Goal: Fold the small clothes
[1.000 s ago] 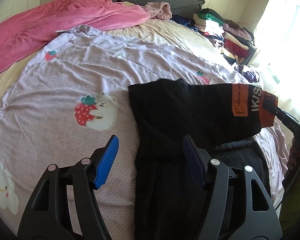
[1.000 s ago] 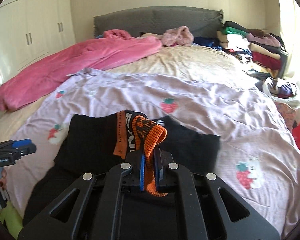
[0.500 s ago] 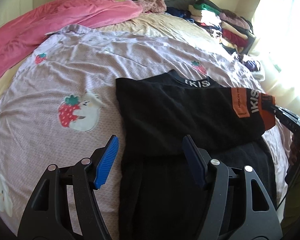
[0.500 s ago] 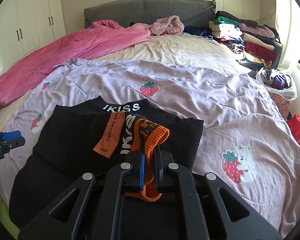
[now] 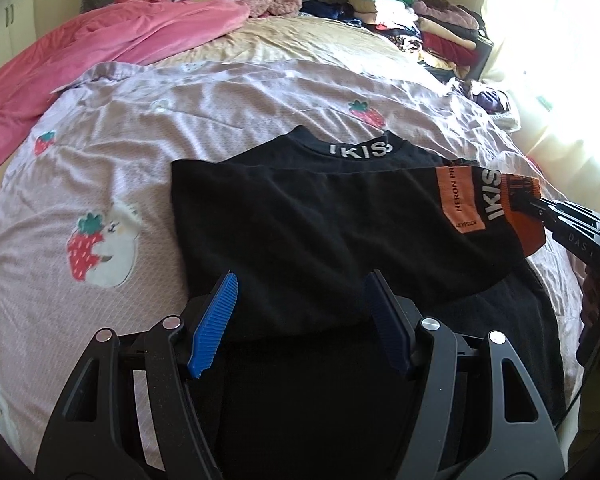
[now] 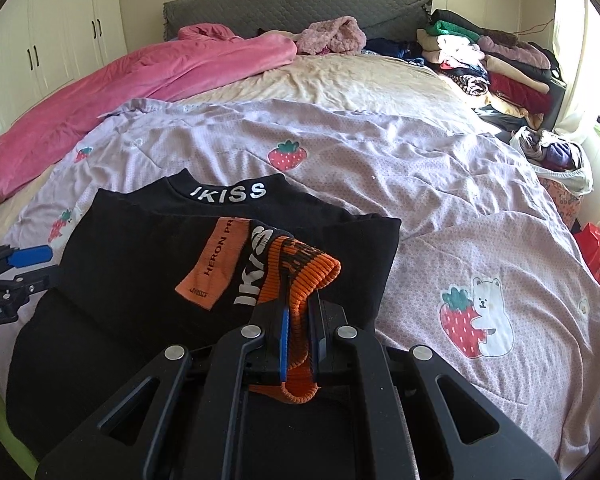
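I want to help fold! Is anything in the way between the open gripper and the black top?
Nothing visible. The left gripper hangs open right above the black top, with only air between. The right gripper is shut on the orange cuff, holding the sleeve across the top.

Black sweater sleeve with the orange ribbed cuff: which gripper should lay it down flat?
Right. The right gripper is already shut on the orange ribbed cuff over the black sweater. The left gripper hangs open and holds nothing.

sweater (image 5: 320,220) on quilt (image 5: 220,120), blanket (image 5: 100,48) behind
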The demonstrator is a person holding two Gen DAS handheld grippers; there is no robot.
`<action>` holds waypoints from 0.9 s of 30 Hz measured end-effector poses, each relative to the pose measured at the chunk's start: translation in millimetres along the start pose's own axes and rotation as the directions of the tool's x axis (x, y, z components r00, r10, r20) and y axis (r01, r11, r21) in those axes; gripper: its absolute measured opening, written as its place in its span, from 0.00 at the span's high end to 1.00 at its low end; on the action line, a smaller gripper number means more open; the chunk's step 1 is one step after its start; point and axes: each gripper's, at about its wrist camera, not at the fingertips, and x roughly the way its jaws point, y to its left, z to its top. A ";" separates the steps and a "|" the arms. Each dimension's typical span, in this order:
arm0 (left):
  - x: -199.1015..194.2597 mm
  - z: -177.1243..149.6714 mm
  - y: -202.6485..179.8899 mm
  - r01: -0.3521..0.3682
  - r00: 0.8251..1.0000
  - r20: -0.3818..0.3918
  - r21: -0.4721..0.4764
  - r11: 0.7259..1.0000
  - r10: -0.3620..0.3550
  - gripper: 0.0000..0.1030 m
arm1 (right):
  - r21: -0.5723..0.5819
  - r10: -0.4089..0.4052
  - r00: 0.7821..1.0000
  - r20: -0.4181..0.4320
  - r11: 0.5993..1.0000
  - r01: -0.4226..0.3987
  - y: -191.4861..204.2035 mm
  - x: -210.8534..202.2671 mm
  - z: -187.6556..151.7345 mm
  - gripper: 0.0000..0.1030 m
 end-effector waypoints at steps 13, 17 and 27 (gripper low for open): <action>39.2 10.9 -11.0 0.020 0.999 -0.034 0.008 1.000 -0.020 0.43 | 0.029 -0.063 0.997 -0.036 0.998 0.064 -22.9 11.1 -14.9 0.74; 44.3 8.8 -12.1 0.013 0.999 -0.041 0.016 1.000 -0.012 0.43 | 0.060 -0.061 0.998 -0.031 0.996 0.063 -32.5 6.4 -22.1 0.63; 56.1 4.2 -14.3 -0.023 0.998 -0.052 0.050 0.998 0.026 0.34 | 0.096 0.004 0.997 -0.083 0.995 0.004 -33.3 25.8 -29.2 0.57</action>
